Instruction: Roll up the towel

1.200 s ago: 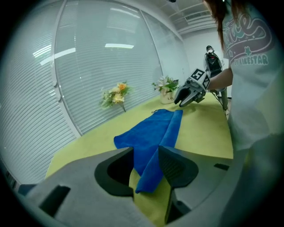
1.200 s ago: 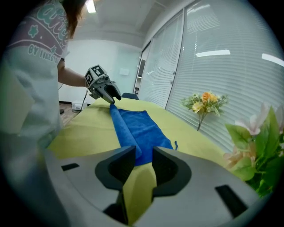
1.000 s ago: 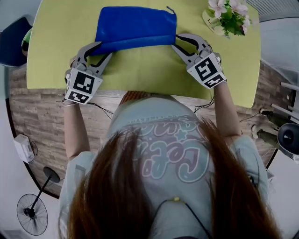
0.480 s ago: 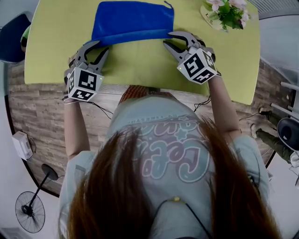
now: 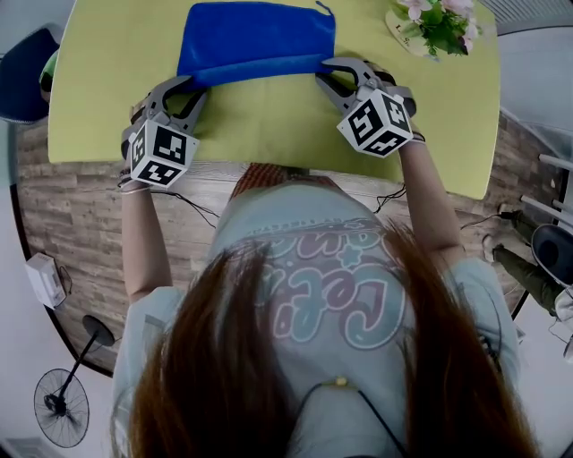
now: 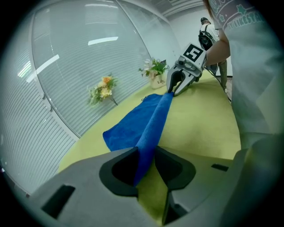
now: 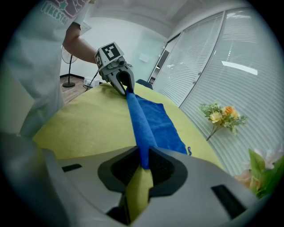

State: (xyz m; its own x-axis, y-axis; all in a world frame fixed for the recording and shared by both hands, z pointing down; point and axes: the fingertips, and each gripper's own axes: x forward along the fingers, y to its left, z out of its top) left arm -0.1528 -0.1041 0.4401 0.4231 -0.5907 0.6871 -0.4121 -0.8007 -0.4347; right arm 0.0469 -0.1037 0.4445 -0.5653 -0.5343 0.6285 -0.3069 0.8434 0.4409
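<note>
A yellow-green bench fills the view, with a blue towel lying flat on its far half and flowers off to the right. The left gripper and right gripper have just been closing, and each now pinches one end of the towel's thick near edge. The cloth looks soft, light and limp, likely to sag between grips; holding both ends should keep the roll even.

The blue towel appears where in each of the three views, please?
Head view: blue towel at top centre.
Left gripper view: strip running from lower centre up and right.
Right gripper view: strip running from lower centre up and left.
Shared landmark: the yellow table beneath it.
</note>
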